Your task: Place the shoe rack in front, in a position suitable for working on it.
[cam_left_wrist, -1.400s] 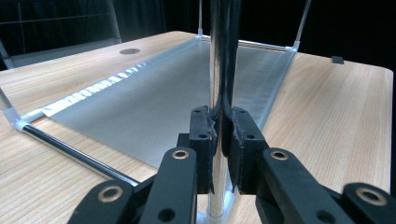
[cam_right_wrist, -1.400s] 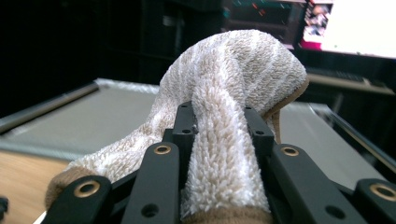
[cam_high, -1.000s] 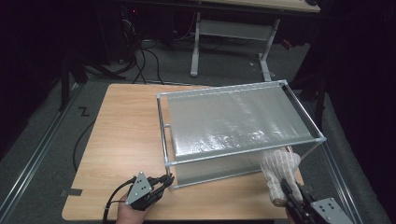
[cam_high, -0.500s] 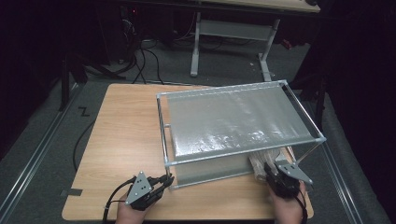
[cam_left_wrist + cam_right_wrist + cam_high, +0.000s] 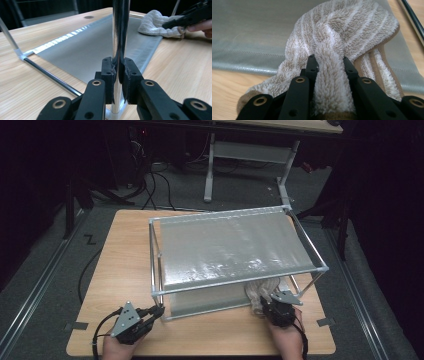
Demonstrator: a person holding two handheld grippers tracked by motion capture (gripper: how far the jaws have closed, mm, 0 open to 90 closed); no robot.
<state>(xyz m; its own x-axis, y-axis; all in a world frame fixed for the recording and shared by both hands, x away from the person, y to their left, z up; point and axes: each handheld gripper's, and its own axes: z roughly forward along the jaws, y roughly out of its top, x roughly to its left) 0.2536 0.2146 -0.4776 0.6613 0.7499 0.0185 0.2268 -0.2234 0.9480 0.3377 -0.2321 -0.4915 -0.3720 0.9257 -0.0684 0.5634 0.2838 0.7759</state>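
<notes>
Right hand-held gripper (image 5: 264, 304) clamping towel (image 5: 260, 291) inside rack (image 5: 240, 282)

A light wooden table (image 5: 115, 270) fills the middle of the high view. On it, toward the right, stands a metal frame (image 5: 154, 265) with a grey sheet (image 5: 200, 302) along its bottom. A striped towel (image 5: 260, 291) lies at the frame's lower right corner, partly on the sheet, partly on the wood.
</notes>
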